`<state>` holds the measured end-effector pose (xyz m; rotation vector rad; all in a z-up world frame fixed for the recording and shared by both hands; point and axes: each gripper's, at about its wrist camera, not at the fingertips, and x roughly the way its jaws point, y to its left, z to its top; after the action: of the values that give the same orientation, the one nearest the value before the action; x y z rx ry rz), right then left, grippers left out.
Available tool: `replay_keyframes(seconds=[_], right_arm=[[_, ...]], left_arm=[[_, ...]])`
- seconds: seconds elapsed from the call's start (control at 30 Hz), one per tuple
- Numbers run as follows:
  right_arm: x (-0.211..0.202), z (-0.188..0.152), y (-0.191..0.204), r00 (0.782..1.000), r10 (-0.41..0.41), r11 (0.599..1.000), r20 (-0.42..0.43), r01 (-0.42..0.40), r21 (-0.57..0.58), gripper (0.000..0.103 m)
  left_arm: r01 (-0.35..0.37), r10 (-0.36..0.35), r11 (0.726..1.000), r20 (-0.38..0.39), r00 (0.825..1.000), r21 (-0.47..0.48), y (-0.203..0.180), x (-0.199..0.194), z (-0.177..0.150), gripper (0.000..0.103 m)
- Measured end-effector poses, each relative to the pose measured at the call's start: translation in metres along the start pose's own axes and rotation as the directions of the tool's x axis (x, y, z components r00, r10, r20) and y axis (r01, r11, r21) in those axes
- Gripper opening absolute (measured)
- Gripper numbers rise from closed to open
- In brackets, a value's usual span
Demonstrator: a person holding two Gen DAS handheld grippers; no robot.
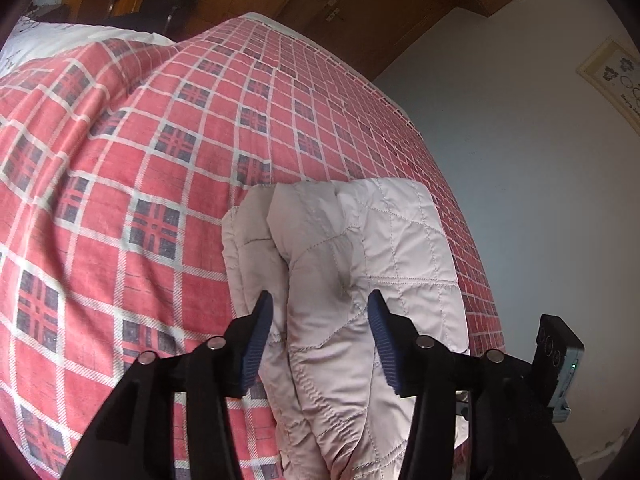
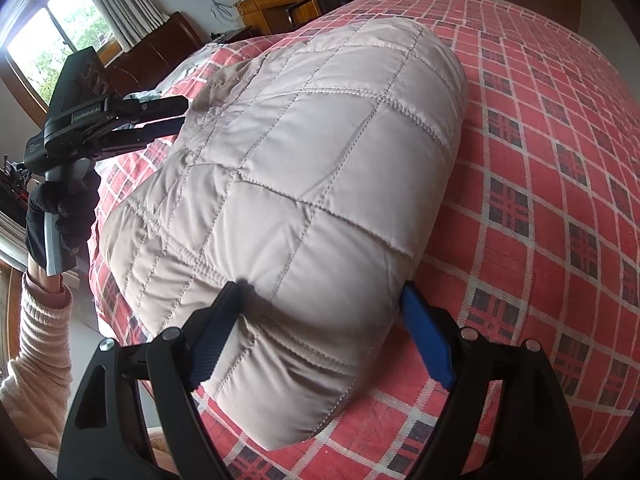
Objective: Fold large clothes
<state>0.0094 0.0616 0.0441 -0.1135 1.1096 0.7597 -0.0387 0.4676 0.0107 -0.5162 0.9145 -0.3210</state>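
Slippage is the risk: the right gripper [image 2: 322, 324] is spread wide around one end of the folded jacket [image 2: 304, 184] without pinching it, and the left gripper [image 1: 320, 334] is likewise parted at the other end, so the puffy folds may spring apart. The jacket is laid on the bedspread [image 2: 540, 160], long axis running between the grippers.

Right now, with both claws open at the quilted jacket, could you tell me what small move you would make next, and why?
I would probably back the right claw off the beige quilted jacket without closing it. The jacket already lies as a compact folded bundle on the red plaid bedspread, and the left claw is open too, so neither grips fabric. Closing now would likely disturb the fold.
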Motion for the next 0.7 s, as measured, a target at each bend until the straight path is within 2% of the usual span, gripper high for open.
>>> replay_keyframes(seconds=[0.2,0.4,0.5,0.7], right_arm=[[-0.016,0.005,-0.012,0.998,0.048,0.998,0.027,-0.05,0.05,0.079],[-0.027,0.019,-0.045,0.995,0.088,0.985,0.048,-0.094,0.146,0.079],[-0.022,0.024,-0.055,0.991,0.128,0.975,0.04,-0.133,0.179,0.079],[-0.008,0.028,-0.068,0.984,0.175,0.957,0.027,-0.176,0.229,0.079]], left_arm=[[0.052,-0.052,0.999,-0.019,0.998,-0.005,0.005,0.003,-0.005,0.07],[0.093,-0.093,0.996,-0.037,0.995,-0.012,0.01,0.005,-0.005,0.076],[0.109,-0.11,0.994,-0.044,0.993,-0.018,0.014,0.006,-0.006,0.077],[0.093,-0.094,0.995,-0.05,0.994,-0.034,0.026,0.012,-0.007,0.078]])
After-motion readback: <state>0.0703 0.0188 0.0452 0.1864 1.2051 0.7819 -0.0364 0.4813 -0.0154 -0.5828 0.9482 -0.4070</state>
